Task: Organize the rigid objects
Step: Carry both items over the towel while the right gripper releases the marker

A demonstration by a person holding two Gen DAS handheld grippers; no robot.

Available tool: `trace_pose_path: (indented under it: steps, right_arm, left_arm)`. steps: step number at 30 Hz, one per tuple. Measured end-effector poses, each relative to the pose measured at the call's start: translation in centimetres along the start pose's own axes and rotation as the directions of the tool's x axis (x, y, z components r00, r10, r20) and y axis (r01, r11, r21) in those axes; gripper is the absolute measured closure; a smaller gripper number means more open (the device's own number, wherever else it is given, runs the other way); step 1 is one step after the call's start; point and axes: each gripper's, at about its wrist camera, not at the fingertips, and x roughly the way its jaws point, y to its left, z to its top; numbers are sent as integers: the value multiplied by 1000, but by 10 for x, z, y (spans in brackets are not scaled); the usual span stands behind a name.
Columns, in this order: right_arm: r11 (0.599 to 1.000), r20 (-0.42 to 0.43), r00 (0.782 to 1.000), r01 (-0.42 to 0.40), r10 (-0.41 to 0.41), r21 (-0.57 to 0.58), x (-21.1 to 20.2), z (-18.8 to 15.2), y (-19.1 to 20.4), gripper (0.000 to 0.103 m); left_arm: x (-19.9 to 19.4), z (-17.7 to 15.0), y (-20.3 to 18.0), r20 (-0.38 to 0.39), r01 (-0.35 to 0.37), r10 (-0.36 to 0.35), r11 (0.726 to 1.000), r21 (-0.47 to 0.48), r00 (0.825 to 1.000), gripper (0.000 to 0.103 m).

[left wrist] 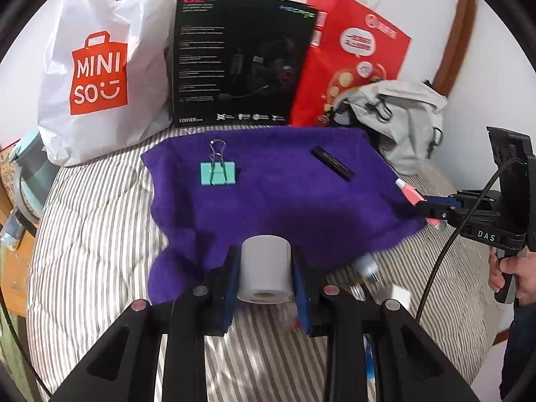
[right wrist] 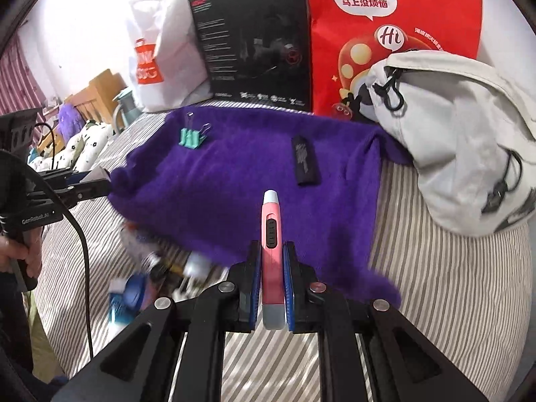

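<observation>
White roll (left wrist: 265, 269) clamped in left gripper (left wrist: 264, 276); right gripper (right wrist: 272, 279) clamps pink cutter (right wrist: 271, 251), slider seen right cam only.

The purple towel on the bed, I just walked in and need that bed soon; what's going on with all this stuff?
A person is sorting small items onto the purple towel. The left gripper is shut on a white roll of tape; the right gripper is shut on a pink utility knife. A teal binder clip and a flat black rectangular case already lie on the towel. Other blurred items lie on the striped sheet.
</observation>
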Motion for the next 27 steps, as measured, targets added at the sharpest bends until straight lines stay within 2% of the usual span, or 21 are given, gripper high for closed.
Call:
trace_pose_path:
  steps: [4, 10, 16, 23, 26, 27]
  right_arm:
    - [1000, -31, 999, 27, -27, 3, 24, 16, -12, 91]
    - [995, -87, 992, 98, -94, 37, 59, 26, -30, 91]
    - [980, -125, 974, 196, -190, 33, 80, 28, -33, 91]
    - [973, -108, 968, 229, -229, -8, 83, 25, -29, 91]
    - [976, -110, 970, 219, -219, -11, 83, 25, -31, 90]
    - [977, -116, 971, 211, -211, -8, 82, 25, -33, 86]
  left_arm:
    - [18, 13, 8, -6, -28, 28, 999, -19, 1000, 75]
    - [43, 23, 20, -27, -24, 22, 998, -55, 999, 75]
    - [61, 30, 27, -41, -35, 32, 998, -55, 999, 75]
    - [74, 33, 33, -56, -45, 42, 998, -53, 998, 75]
    - [82, 34, 34, -69, -60, 57, 997, -43, 996, 75]
    - [85, 34, 34, -72, -63, 60, 997, -43, 996, 75]
